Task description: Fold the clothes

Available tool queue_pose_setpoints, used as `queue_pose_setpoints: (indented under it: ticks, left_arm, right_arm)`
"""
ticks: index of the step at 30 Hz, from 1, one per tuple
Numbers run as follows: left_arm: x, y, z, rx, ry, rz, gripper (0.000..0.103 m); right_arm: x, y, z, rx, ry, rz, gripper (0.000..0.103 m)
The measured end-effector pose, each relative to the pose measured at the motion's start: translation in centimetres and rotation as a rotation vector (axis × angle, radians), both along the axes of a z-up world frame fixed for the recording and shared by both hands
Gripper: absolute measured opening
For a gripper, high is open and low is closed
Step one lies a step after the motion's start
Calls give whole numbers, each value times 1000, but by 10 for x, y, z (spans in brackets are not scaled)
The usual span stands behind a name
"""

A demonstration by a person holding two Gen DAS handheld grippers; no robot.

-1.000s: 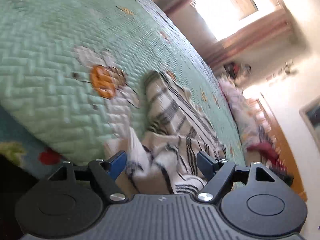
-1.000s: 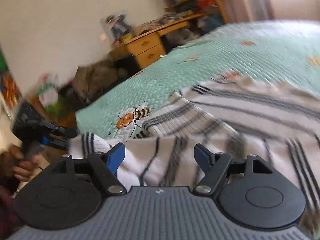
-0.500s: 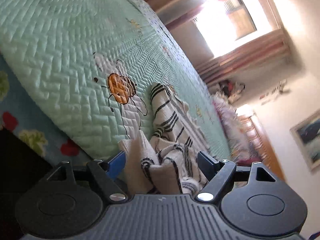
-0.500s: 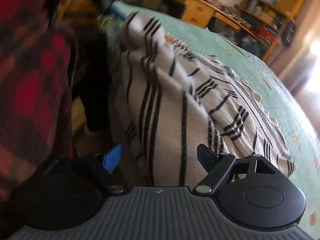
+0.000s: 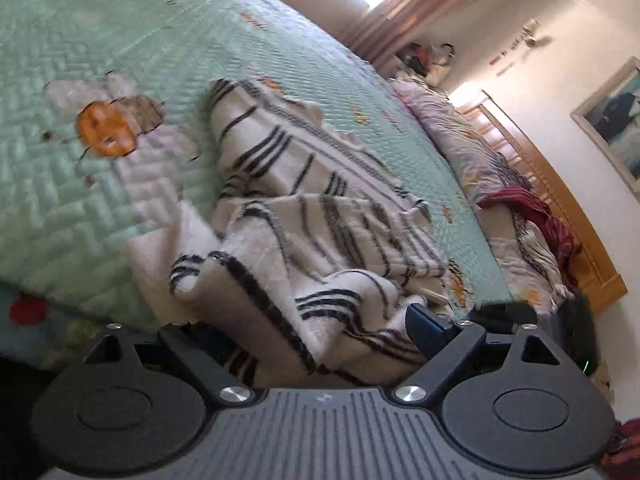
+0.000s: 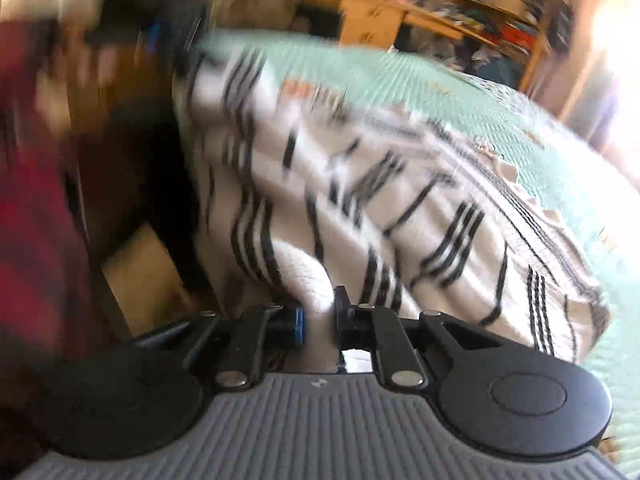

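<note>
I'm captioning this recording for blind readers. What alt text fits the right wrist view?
The right gripper has just closed, its fingers pinching a white fold of the black-striped white garment, which lies crumpled on a mint-green quilted bedspread. The picture is motion-blurred, with a wooden desk and cluttered shelves behind.

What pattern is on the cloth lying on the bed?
The cloth is white with black stripes in small groups, clearest in the left wrist view.
</note>
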State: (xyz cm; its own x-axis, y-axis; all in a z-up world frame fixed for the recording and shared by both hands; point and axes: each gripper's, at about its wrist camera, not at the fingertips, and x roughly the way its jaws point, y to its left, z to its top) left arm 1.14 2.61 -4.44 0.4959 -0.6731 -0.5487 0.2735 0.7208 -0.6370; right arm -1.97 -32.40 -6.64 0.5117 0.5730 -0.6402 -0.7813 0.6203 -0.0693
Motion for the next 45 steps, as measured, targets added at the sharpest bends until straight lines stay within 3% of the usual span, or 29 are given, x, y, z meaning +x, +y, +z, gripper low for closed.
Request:
queue_pose_setpoints:
  ticks: [2, 3, 5, 6, 8, 11, 14, 16, 18, 21, 25, 28, 30, 33, 39, 45]
  left_arm:
    - [20, -5, 11, -10, -23, 11, 91]
    - [34, -8, 15, -26, -40, 15, 91]
    - [63, -16, 20, -34, -60, 52, 90]
    - [73, -19, 23, -26, -61, 76, 90]
    - [75, -19, 29, -34, -84, 89, 90]
    - [69, -14, 35, -54, -122, 104, 90]
    - [49, 4, 27, -86, -102, 165, 92]
    - [40, 12, 16, -99, -64, 188, 92]
    - [32, 14, 5, -92, -26, 197, 92]
    - [23, 15, -1, -93, -8, 196, 92]
    - [17, 21, -5, -97, 23, 204, 93]
    - [14, 27, -6, -89, 40, 222, 93]
    - [13, 28, -6, -81, 37, 223, 93]
    - [15, 21, -5, -58, 35, 207, 93]
    - [19, 4, -3, -26, 41, 148, 94]
    - [22, 6, -11, -19, 78, 168, 94]
  right_arm:
    - [32, -29, 15, 197, 81, -85, 15]
    - [56, -51, 13, 328, 165, -166, 15]
    - [105, -103, -13, 655, 430, -392, 19]
    - [114, -123, -27, 778, 492, -528, 27]
    - [113, -141, -42, 884, 550, -653, 29]
    - [81, -143, -28, 778, 375, -678, 37]
    - [34, -119, 0, 521, 46, -609, 47]
    - [7, -83, 7, 300, -114, -443, 72]
    - [-15, -48, 6, 110, -225, -280, 83]
    - [-35, -9, -10, -154, -381, -54, 84]
    - [-51, 9, -45, -468, -544, 182, 84]
    - [-69, 5, -42, -531, -673, 245, 83]
    - [-73, 3, -35, -522, -737, 258, 84]
    - [-63, 2, -32, -515, -709, 283, 85]
    - [-47, 24, -63, -614, -717, 389, 85]
    - [-51, 28, -71, -606, -827, 408, 100]
